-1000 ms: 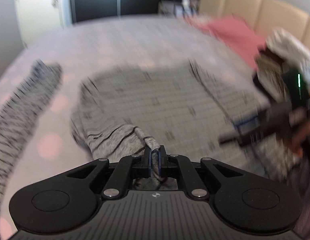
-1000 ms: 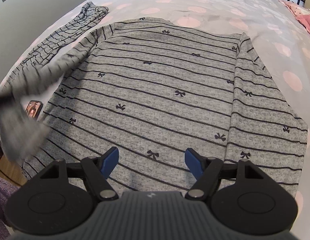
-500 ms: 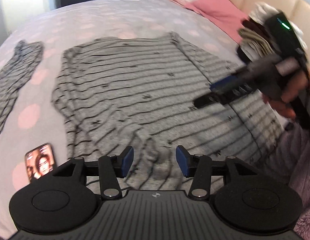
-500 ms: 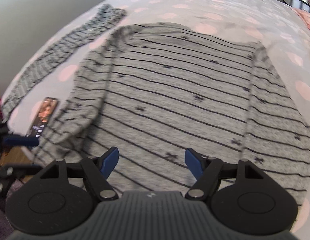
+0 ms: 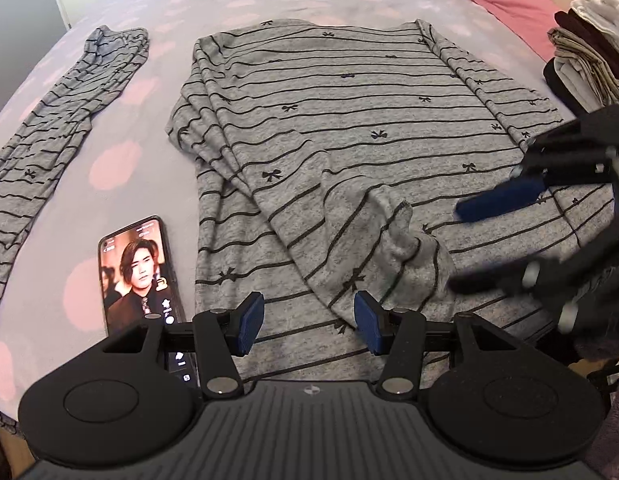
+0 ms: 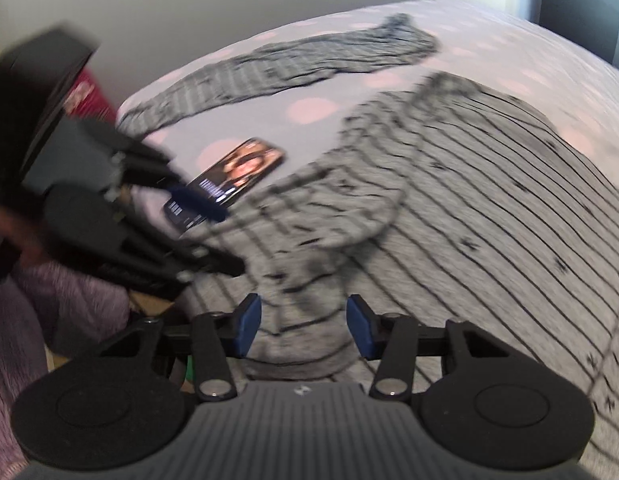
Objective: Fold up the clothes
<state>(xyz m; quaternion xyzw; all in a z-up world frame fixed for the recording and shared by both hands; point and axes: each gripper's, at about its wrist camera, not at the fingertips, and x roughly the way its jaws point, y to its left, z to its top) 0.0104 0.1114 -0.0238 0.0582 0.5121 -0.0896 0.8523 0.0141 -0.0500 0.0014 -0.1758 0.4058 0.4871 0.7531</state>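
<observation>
Both cams sit on the grippers and look steeply down along the fingers at the bed (image 5: 237, 4). The left wrist view hangs close over the near hem of the striped top (image 5: 349, 112), facing the far headboard side. The right wrist view is blurred and angled towards the left. Both catch the phone (image 5: 139, 268), the striped leggings (image 6: 309, 56) and each other's gripper.

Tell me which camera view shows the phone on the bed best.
The left wrist view: the phone lies sharp beside the striped top, only its bottom end hidden. The right wrist view shows it blurred, partly behind the left gripper.
</observation>
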